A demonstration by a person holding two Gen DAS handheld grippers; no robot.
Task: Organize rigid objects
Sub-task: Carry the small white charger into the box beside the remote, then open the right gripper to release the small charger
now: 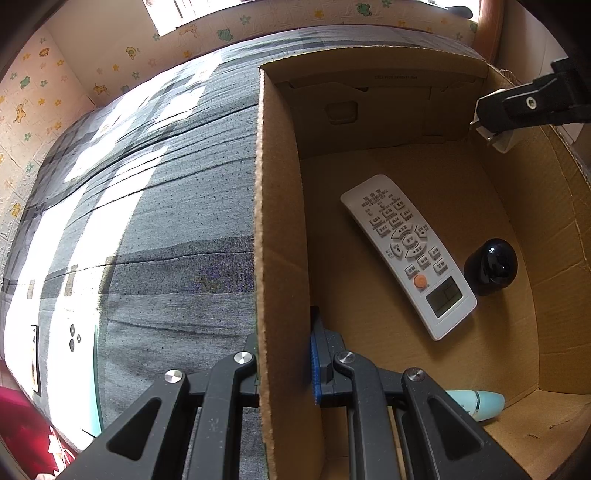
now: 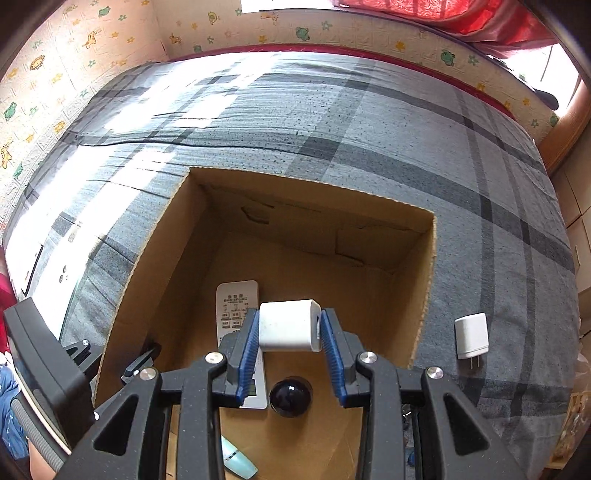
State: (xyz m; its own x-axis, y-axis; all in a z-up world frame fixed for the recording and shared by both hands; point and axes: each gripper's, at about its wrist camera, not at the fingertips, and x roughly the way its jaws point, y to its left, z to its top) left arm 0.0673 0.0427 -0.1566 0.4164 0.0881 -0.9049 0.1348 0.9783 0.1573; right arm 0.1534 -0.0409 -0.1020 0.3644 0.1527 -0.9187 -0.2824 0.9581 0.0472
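A cardboard box stands open on a grey plaid bed. Inside lie a white remote control, a black round object and a pale blue tube. My left gripper is shut on the box's left wall, one finger inside and one outside. My right gripper is shut on a white charger block and holds it above the box's inside; it also shows in the left wrist view at the upper right.
A second white charger with two prongs lies on the bedcover right of the box. Walls with animal stickers border the bed at the back and left. A red cloth hangs at the far right.
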